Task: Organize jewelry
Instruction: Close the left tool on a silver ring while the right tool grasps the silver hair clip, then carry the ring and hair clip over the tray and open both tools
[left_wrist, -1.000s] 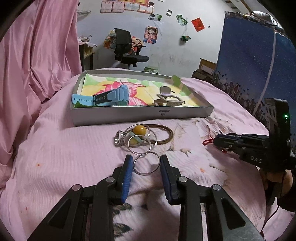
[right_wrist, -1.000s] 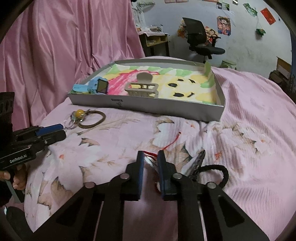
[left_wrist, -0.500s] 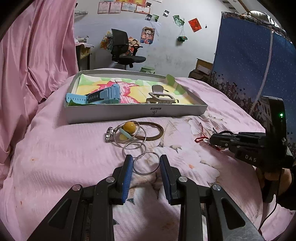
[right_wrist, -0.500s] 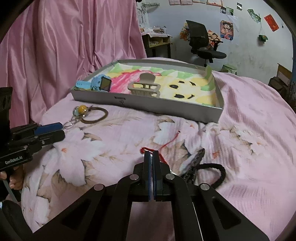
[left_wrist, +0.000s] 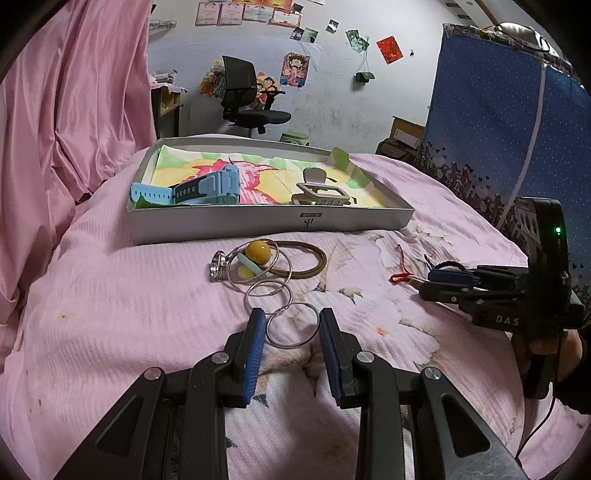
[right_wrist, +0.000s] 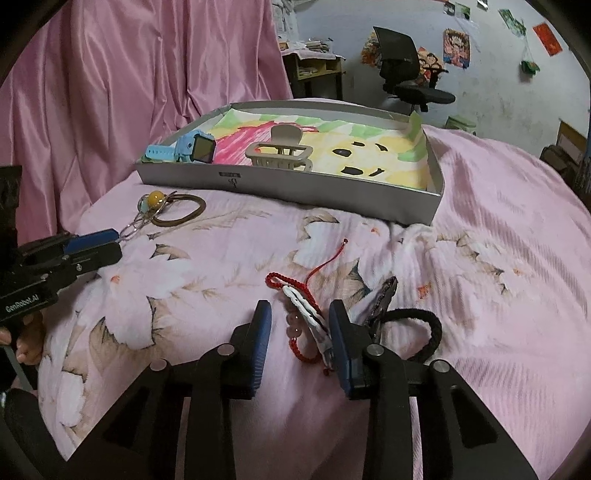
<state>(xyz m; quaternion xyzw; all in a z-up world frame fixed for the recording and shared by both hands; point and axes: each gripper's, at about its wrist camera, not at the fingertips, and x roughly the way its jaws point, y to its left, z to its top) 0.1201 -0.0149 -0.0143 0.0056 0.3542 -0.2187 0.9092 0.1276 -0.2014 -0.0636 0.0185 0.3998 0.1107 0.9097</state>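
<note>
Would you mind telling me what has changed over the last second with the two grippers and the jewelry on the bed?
The right gripper closed over the red string bracelet half a second ago and has now reopened; the bracelet lies on the bedspread between its fingers, not held. The left gripper stayed open around the nearest metal ring. The blue watch and hair claw remain in the tray.

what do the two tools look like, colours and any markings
Both are black, angular linkage frames with silver pivot bolts and blue ribbed pads on the fingers. The left tool reads "GenRobot.AI" in white on its side. The right tool shows "DAS" lettering, a small green light and a thin black cable trailing below the holding hand.
</note>
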